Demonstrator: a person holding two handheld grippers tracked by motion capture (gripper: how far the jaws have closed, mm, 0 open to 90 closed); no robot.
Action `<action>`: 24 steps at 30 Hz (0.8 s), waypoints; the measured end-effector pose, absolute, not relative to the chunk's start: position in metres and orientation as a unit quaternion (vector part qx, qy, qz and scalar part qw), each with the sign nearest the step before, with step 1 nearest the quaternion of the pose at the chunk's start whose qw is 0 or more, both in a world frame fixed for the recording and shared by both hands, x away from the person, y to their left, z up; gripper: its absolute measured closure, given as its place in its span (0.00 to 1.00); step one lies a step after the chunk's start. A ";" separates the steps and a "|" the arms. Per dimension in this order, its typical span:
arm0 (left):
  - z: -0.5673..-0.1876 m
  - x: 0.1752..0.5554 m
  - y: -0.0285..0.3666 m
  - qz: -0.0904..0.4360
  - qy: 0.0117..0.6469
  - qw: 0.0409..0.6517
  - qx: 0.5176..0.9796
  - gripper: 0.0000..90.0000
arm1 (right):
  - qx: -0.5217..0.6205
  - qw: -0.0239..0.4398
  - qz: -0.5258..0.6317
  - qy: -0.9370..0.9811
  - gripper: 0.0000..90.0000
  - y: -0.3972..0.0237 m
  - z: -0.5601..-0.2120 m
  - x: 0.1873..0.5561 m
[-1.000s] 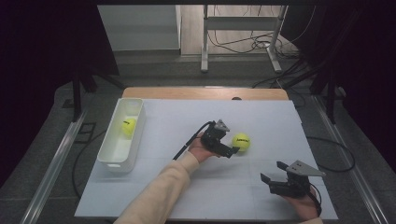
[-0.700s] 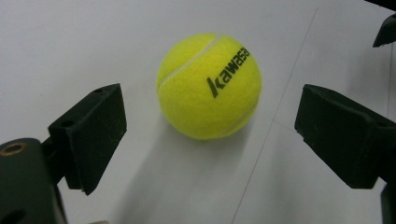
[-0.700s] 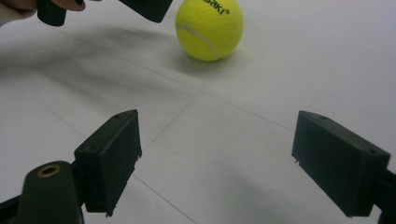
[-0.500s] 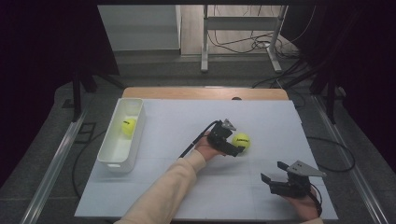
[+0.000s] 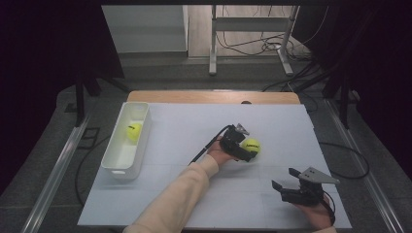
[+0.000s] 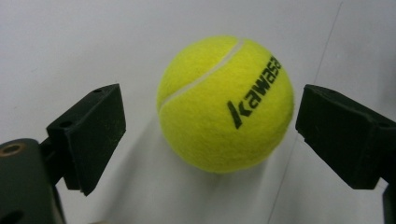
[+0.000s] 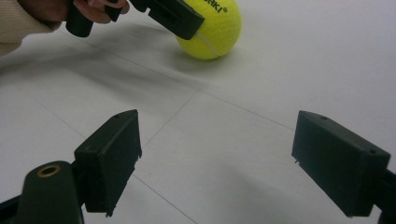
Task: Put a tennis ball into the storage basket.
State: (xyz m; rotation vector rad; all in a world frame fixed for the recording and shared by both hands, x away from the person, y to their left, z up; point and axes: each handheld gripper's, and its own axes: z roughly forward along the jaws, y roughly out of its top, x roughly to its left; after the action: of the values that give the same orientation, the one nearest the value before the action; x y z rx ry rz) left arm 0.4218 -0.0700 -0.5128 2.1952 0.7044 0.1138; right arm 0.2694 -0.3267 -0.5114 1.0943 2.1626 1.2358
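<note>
Tennis ball (image 5: pixel 251 145) on table; another in tray (image 5: pixel 121 160).

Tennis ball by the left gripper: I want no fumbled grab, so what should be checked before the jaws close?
1. Tennis ball sits between the open jaws of the left gripper: ok.
2. Pads touching the ball: not yet, gaps on both sides.
3. Ball resting on the table: ok.
4. Right gripper apart from the ball, open, holding nothing: ok.
5. White bin has room beside the ball already in it: ok.
</note>
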 end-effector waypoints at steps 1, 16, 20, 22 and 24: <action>-0.513 0.422 -0.070 0.045 0.279 0.405 0.870 0.10 | 0.393 0.209 0.444 0.777 0.18 -0.327 -0.511 0.269; -0.517 0.425 -0.077 0.021 0.275 0.413 0.868 0.29 | 0.395 0.207 0.446 0.776 0.18 -0.328 -0.512 0.270; -0.513 0.424 -0.075 0.034 0.274 0.405 0.872 0.30 | 0.395 0.209 0.445 0.776 0.18 -0.328 -0.512 0.270; -0.511 0.424 -0.074 0.029 0.277 0.410 0.868 0.30 | 0.395 0.209 0.445 0.776 0.18 -0.328 -0.512 0.269; -0.509 0.423 -0.072 0.029 0.275 0.410 0.869 0.30 | 0.395 0.209 0.446 0.776 0.18 -0.328 -0.512 0.269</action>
State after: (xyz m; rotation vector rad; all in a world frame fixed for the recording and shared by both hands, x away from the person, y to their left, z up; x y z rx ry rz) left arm 0.4234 -0.0723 -0.5090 2.1887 0.6914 0.0736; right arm 0.2694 -0.3281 -0.5115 1.0982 2.1574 1.2404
